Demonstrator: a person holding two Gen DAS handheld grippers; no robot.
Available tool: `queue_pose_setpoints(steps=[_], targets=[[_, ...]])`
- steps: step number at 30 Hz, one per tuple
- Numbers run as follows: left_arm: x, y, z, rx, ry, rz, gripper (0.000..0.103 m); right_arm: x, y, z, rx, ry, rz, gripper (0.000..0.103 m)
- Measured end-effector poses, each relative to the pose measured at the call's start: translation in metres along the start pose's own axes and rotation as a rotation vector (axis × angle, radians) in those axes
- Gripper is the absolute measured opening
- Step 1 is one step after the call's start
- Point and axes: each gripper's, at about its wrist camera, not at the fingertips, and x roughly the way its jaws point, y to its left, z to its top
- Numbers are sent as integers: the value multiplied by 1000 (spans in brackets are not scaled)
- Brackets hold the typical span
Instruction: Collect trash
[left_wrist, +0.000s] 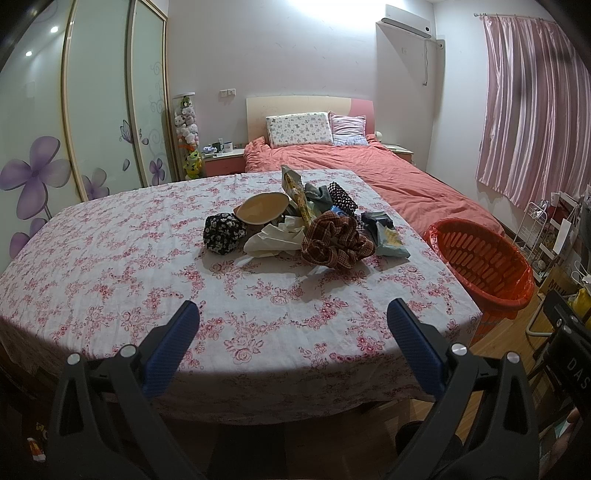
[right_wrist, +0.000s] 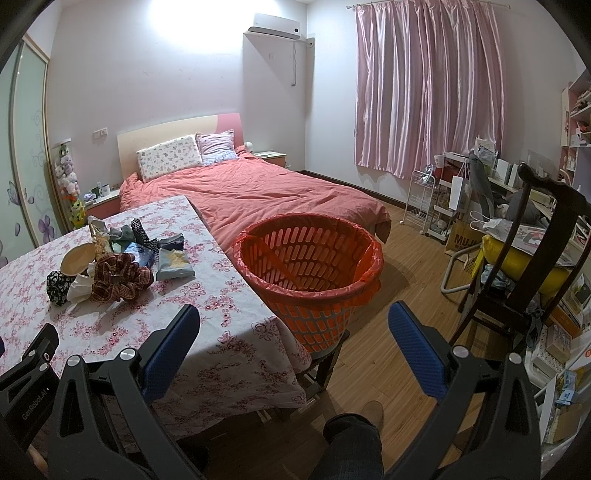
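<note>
Both grippers, left (left_wrist: 293, 314) and right (right_wrist: 293, 319), hang spread and empty at the table's (left_wrist: 110, 280) near edge, seemingly poised to start. Trash pile (left_wrist: 295, 229) sits mid-table, at twelve o'clock from the left gripper. Bin (right_wrist: 310, 258), red-lined and empty, stands at its three o'clock.

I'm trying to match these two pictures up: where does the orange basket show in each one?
Left wrist view: the orange basket sits at the right edge, just past the table's right side.
Right wrist view: the orange basket stands near the middle, lined with a red bag, beside the table's corner.
Shared landmark: the plaid scrunchie in the pile on the floral tablecloth.
</note>
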Motion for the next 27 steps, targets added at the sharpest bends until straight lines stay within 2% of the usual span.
queue_pose_setpoints(steps=[18,27], targets=[[0,0,0,-1,4,1,99,3,2,0,1,2,0,101],[18,8,6,-13,12,13,99,16,11,6,-14,1,7,101]])
